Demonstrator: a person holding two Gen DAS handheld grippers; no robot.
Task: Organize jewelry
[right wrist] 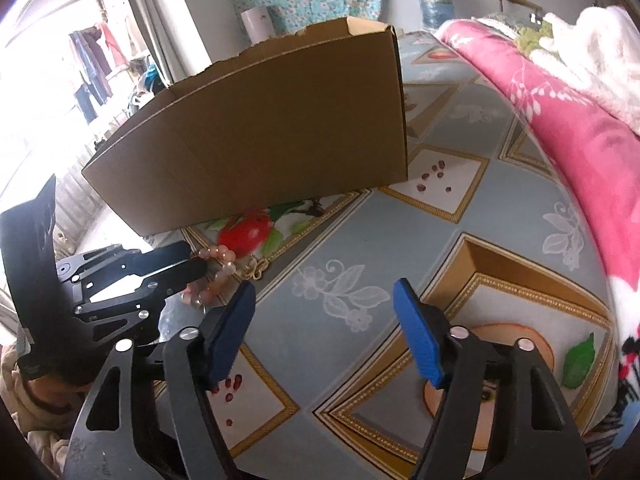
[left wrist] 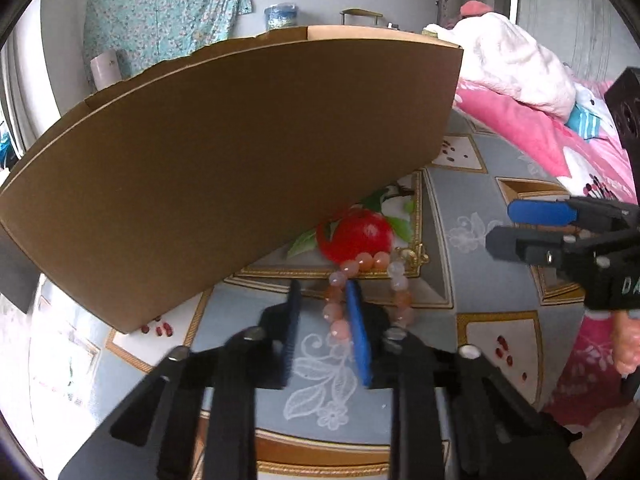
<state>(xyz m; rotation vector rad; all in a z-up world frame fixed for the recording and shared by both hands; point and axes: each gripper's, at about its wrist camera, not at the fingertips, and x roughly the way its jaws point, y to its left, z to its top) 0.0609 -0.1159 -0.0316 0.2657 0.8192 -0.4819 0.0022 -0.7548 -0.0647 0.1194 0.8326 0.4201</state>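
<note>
A bracelet of peach and pink beads (left wrist: 362,261) (right wrist: 222,256) with a gold clasp (left wrist: 414,257) lies on the patterned cloth, just in front of a brown cardboard box (left wrist: 240,160) (right wrist: 260,132). My left gripper (left wrist: 324,285) (right wrist: 196,258) reaches into it. The bracelet's left strand sits between the blue pads, and the right pad (left wrist: 358,332) is inside the loop. A gap shows between the left pad and the beads. My right gripper (right wrist: 324,286) (left wrist: 500,228) stands open above bare cloth to the right, with nothing between its fingers.
The blue-grey cloth (right wrist: 320,240) has gold-framed squares and a red fruit print (left wrist: 362,236). A pink blanket (right wrist: 580,140) and white bedding (left wrist: 520,64) rise along the right side. A hand (left wrist: 628,344) holds the right gripper. Floral fabric hangs on the far wall.
</note>
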